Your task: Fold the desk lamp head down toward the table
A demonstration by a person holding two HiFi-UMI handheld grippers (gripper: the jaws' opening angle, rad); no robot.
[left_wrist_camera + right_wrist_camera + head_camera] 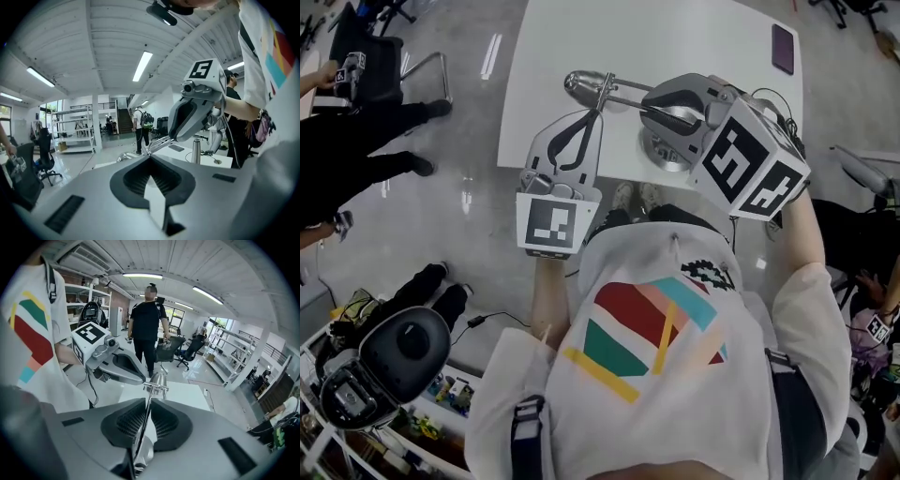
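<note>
The silver desk lamp lies low over the white table (pixel 694 37). Its head (pixel 584 86) is at the left and its round base (pixel 668 155) is near the table's front edge. My left gripper (pixel 598 112) is shut, its tips pinched on the joint just behind the lamp head; in the left gripper view the thin arm (pixel 159 142) runs straight out from the closed tips (pixel 150 157). My right gripper (pixel 649 101) is shut on the lamp arm further toward the base. In the right gripper view the rod (pixel 143 427) passes between the pads up to the head (pixel 159 379).
A dark phone (pixel 783 49) lies at the table's far right corner. A person in black (pixel 147 329) stands beyond the table, with office chairs (pixel 190 352) behind. Another person's legs (pixel 366 141) and a black chair (pixel 370 56) are on the floor at the left.
</note>
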